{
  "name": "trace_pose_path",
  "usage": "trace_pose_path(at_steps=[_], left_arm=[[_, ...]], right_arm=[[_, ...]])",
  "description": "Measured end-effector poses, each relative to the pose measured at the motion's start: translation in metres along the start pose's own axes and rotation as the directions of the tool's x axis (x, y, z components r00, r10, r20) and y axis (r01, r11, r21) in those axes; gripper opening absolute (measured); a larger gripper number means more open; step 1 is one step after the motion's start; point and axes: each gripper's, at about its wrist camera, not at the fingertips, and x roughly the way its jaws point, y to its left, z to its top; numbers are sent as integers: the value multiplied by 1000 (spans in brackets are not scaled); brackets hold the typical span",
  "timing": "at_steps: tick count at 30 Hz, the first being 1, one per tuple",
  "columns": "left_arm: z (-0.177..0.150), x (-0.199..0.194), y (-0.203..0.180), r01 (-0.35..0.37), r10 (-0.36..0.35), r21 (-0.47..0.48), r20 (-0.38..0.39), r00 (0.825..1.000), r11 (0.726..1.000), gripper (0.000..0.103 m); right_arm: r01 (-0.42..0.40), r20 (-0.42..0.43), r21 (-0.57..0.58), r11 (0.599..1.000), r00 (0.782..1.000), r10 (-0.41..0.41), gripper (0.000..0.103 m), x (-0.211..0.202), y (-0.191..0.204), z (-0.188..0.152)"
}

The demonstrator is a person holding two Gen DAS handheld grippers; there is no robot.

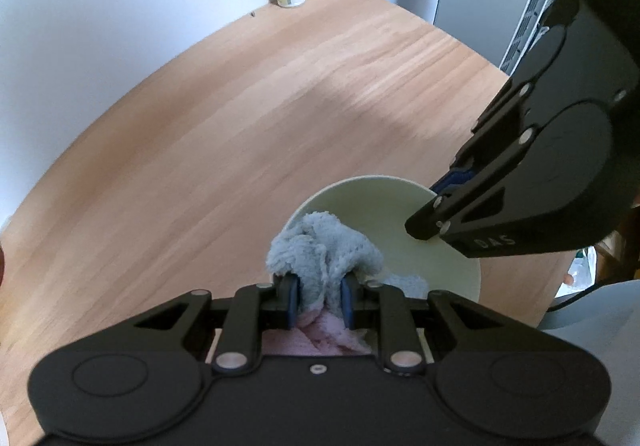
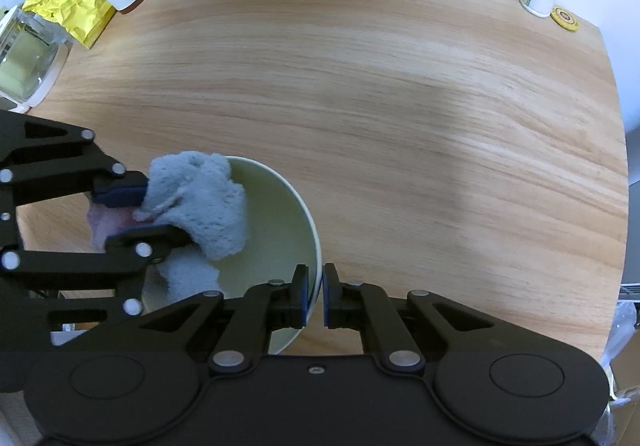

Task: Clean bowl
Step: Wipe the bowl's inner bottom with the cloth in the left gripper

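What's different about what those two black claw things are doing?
The left gripper clamps a fluffy grey cloth pushed into the bowl; the right gripper pinches the bowl's thin rim. The left's fingers sit wider apart around cloth; the right's nearly meet. Both point steeply downward.

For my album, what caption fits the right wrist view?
Right gripper pinches the bowl rim while the left gripper presses a cloth inside.
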Motion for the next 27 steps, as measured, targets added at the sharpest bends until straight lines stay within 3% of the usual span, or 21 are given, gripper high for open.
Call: trace_pose_path(at_steps=[6, 11, 17, 27], left_arm=[[-3, 16, 2, 63, -63, -6, 12, 998, 998, 20], [-4, 7, 7, 144, -142, -20, 91, 986, 989, 20], [3, -15, 6, 136, -136, 7, 160, 978, 991, 19], [5, 9, 4, 148, -154, 61, 107, 982, 987, 20]], right_arm=[[-7, -7, 10, 1000, 1000, 7, 8, 1, -4, 1], [-7, -6, 20, 1000, 1000, 7, 8, 1, -3, 1], [-29, 0, 53, 998, 1000, 29, 9, 0, -8, -2], [-34, 1, 57, 998, 999, 34, 8, 2, -7, -1]])
